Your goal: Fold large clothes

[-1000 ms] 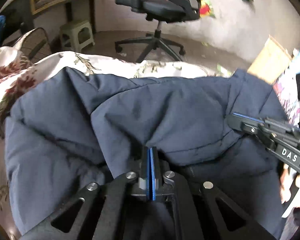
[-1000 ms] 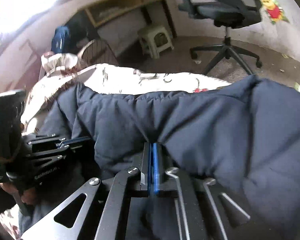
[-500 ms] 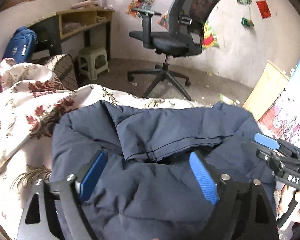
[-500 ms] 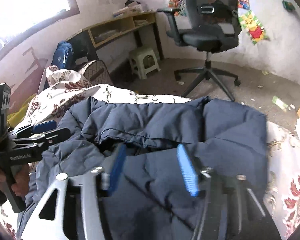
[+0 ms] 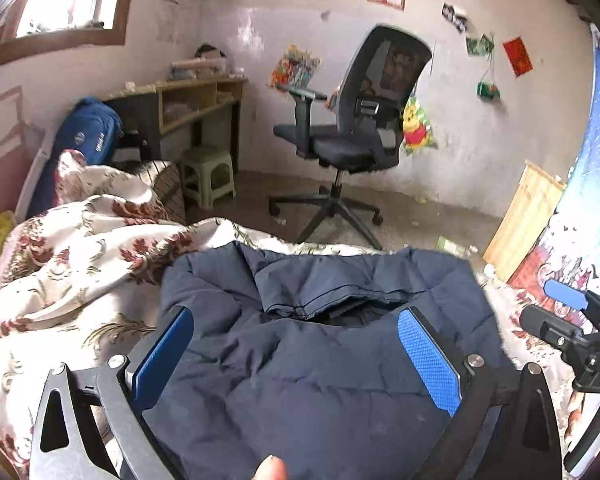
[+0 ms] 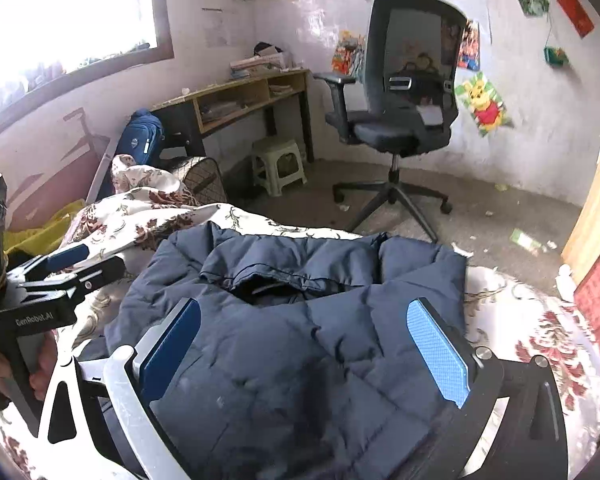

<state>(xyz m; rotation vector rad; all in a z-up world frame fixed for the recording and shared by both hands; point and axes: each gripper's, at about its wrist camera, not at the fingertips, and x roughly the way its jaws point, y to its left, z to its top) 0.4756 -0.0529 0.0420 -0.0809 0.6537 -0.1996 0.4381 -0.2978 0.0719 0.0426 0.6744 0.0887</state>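
The left gripper (image 5: 296, 356) hangs above the jacket (image 5: 312, 360) with its jaws opening, already spread wide; the blue pads (image 5: 428, 360) stand clear of the cloth and nothing is pinched between them. The right gripper (image 6: 304, 352) is the same: jaws opening, spread wide over the jacket (image 6: 300, 360), with the pads (image 6: 436, 356) clear of the fabric and nothing caught between them. Each tool shows in the other's view: the right gripper (image 5: 568, 320) at the right edge of the left camera's picture, the left gripper (image 6: 64, 268) at the left edge of the right camera's, with a hand (image 6: 40, 364) on its handle.

The dark blue padded jacket lies on the bed, on a cream blanket with red flowers (image 5: 80, 264). It looks folded over on itself, with the collar opening (image 6: 268, 284) towards the far side and a doubled layer of cloth along the far edge.

Beyond the bed stand a black office chair (image 5: 360, 136), a small pale green stool (image 5: 208, 176) and a wooden desk with shelves (image 5: 188, 100) against the wall. A blue bag (image 5: 88, 132) leans near the desk. A wooden board (image 5: 524, 216) stands to the right.
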